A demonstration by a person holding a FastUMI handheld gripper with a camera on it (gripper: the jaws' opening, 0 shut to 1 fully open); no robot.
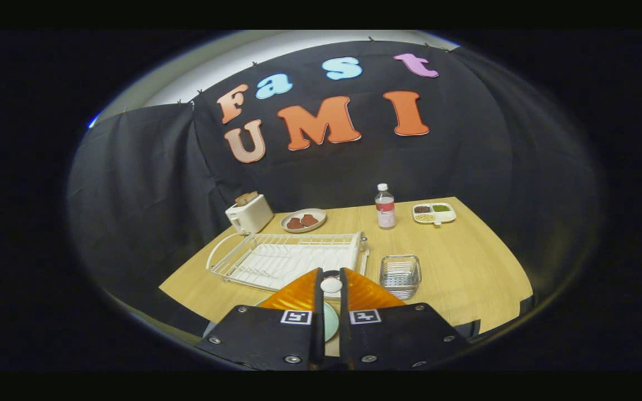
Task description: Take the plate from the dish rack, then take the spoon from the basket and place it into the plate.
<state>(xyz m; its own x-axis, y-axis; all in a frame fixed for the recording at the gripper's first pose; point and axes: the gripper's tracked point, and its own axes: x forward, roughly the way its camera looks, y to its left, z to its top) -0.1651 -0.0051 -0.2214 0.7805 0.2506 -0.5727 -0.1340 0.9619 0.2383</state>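
Spoon: small white spoon [331,285], bowl end pinched between both fingers of the gripper [330,280]; jaws nearly together, clamped on it.
Plate: pale green round plate [330,322] on the wooden table [466,262], directly beneath the fingers.
Rack: white wire dish rack [285,257], beyond.
Basket: clear mesh basket [400,274], just right.
Handling: light, stiff, probably slick; my guess, lower before letting go.

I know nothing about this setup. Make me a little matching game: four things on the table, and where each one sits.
Things:
1. toaster
2. bottle
3. basket
4. spoon

Places:
A. held between the gripper fingers
B. beside the dish rack, just ahead of the fingers
C. at the table's far corner, next to the plate of brown food
D. near the divided tray

Pairs: 1-C, 2-D, 3-B, 4-A
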